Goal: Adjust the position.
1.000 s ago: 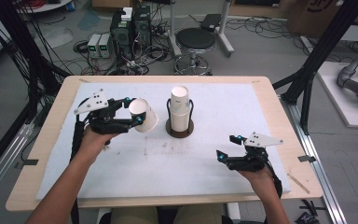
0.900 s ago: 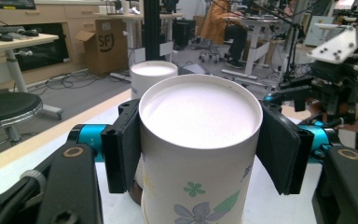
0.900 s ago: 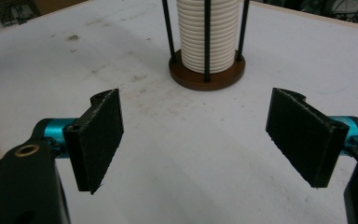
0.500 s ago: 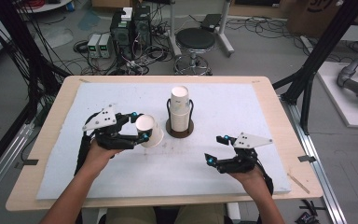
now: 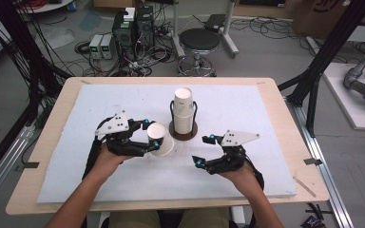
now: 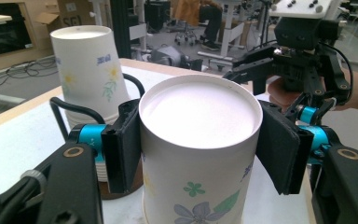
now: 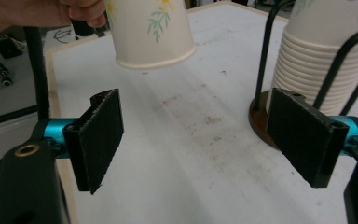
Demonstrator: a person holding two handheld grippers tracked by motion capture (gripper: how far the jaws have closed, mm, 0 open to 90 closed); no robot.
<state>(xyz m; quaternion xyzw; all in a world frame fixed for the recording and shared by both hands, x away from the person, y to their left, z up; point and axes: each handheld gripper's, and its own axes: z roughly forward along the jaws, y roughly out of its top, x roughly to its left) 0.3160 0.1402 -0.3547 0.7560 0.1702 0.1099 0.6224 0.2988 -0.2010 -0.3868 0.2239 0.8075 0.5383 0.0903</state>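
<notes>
A flowered paper cup (image 5: 161, 140) hangs upside down just above the white mat, with my left gripper (image 5: 151, 133) shut on its sides. In the left gripper view both pads press the cup (image 6: 200, 140) below its upturned base. A stack of the same cups (image 5: 183, 107) stands in a black wire holder (image 5: 184, 130) at the table's middle, right of the held cup. My right gripper (image 5: 204, 150) is open with nothing between its jaws, low over the mat right of the holder. The right gripper view has the cup (image 7: 149, 28) ahead at the left and the stack (image 7: 317, 70) at the right.
The white mat (image 5: 247, 109) covers most of the wooden table (image 5: 275, 95). The other gripper (image 6: 298, 60) appears beyond the cup in the left gripper view. On the floor behind the table stand a stool (image 5: 198, 40) and electronics boxes (image 5: 133, 28).
My left gripper has carried the cup right and nearer, toward the middle front. My right gripper has moved left toward the holder, still open.
</notes>
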